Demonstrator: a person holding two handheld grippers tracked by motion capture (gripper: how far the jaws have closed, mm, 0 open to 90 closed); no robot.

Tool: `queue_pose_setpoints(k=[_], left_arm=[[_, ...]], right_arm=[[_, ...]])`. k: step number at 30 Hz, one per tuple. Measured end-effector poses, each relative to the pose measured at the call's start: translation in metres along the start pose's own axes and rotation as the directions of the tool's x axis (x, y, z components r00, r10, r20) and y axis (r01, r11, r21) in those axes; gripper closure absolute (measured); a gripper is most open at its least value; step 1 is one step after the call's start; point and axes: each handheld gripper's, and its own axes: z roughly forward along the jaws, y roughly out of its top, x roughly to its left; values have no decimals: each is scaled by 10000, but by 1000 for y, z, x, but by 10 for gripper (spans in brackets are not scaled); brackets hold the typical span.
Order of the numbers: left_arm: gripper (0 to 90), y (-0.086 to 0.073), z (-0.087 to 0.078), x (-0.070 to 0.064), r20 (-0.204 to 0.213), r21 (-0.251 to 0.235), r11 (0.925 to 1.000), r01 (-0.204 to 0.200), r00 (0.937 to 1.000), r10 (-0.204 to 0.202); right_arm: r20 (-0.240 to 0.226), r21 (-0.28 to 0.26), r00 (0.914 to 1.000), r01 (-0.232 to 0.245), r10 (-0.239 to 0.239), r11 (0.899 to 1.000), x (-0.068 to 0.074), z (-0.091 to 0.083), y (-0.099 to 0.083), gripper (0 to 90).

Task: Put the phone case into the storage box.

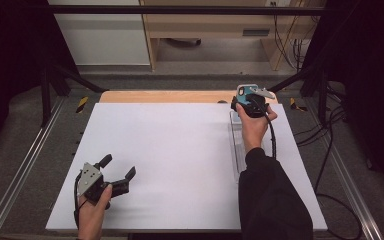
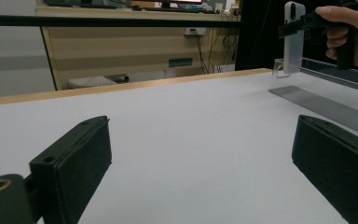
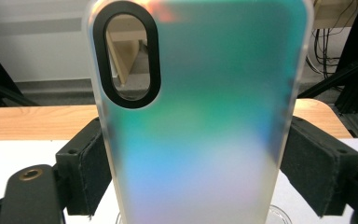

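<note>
Here: white table | left gripper spread | right gripper pinching phone case

We're seeing a frosted teal-to-lilac phone case with black oval camera cutout, standing upright, long edges pinched between the right gripper pads, over the clear rack at the table's far right.

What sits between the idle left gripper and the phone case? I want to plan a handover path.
Bare white table in the high view; the left gripper is open, the phone case is clamped in the right gripper over a clear stand.
</note>
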Motion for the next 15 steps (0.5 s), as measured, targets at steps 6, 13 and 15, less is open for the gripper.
queue_pose_setpoints(k=[6, 13, 15], left_arm=[[43, 0, 0, 0, 26, -7, 10000, 3, 10000, -3], [43, 1, 0, -1, 37, 2, 10000, -46, 10000, 46], [43, 1, 0, 0, 37, 9, 10000, -41, 10000, 41]], right_arm=[[72, 38, 10000, -16, 16, 10000, 1, 3, -3, 174], [245, 139, 9997, -72, 69, 9999, 1, 6, -8, 174], [257, 209, 9997, -5, -1, 9998, 1, 7, -9, 174]])
